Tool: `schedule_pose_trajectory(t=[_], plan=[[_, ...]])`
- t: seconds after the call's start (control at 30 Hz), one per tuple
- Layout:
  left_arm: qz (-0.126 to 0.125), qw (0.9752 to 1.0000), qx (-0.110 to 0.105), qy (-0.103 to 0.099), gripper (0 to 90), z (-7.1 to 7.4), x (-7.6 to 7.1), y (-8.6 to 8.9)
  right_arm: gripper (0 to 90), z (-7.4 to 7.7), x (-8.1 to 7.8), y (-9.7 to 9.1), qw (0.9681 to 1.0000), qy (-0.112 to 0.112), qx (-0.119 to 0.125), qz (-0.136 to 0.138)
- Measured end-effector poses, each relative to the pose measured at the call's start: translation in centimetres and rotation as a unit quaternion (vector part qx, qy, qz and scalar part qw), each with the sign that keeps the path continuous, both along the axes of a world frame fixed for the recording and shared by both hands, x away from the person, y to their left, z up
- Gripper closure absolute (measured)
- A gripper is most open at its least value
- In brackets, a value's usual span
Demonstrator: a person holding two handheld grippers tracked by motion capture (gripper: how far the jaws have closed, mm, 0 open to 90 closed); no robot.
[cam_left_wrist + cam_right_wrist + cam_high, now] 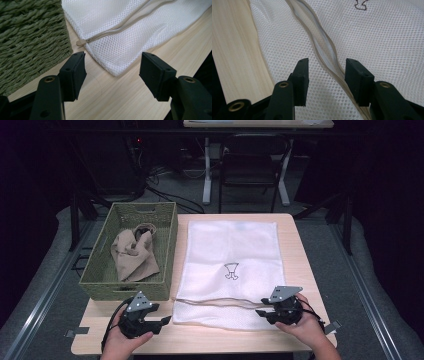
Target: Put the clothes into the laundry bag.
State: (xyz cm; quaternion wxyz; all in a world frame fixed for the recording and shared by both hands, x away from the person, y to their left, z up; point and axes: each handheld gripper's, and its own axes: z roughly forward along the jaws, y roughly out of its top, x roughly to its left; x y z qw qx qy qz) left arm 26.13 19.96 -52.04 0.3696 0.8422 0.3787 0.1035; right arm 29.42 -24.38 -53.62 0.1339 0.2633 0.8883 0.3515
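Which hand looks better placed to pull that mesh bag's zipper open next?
Probably the left. Its gripper has open jaws beside the zipper pull at the mesh bag's corner. The right gripper straddles the zipper line farther along, better for holding.

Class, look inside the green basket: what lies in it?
A crumpled beige cloth lies in the basket, with a dark round thing behind it. The cloth covers whatever lies beneath.

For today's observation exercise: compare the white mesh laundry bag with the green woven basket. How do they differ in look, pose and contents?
1. The mesh laundry bag is white, fine netting; the woven basket is green, thick wicker.
2. The bag lies flat; the basket stands with upright walls.
3. The bag looks empty, its zipper partly open; the basket holds a beige garment.
Both rest side by side on the wooden table.
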Motion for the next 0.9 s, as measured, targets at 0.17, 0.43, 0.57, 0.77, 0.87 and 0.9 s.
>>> schedule_pose_trajectory(t=[0.17,0.43,0.57,0.77,0.87,0.9], plan=[[0.012,0.9999,0.004,-0.003,36.9,0.6,-0.2,0.3,53.8,0.0,0.0,-0.1,1.0000,-0.004,0.004,-0.001],[0.033,0.9994,-0.003,-0.011,31.5,1.6,-0.4,1.0,53.5,0.1,-0.2,0.2,1.0000,-0.009,0.003,0.002],[0.038,0.9992,-0.006,-0.013,31.4,1.8,-0.4,1.2,53.4,0.0,-0.2,0.2,0.9999,-0.009,0.005,0.002],[0.044,0.9989,-0.008,-0.009,31.9,2.2,-0.4,1.3,53.4,0.0,-0.1,0.0,0.9999,-0.011,0.008,0.000],[0.046,0.9989,-0.010,-0.009,32.1,2.4,-0.5,1.4,53.4,0.0,-0.1,-0.1,0.9999,-0.012,0.010,0.000],[0.045,0.9989,-0.010,-0.008,32.1,2.5,-0.5,1.5,53.4,0.0,-0.1,-0.1,0.9999,-0.011,0.011,-0.002]])
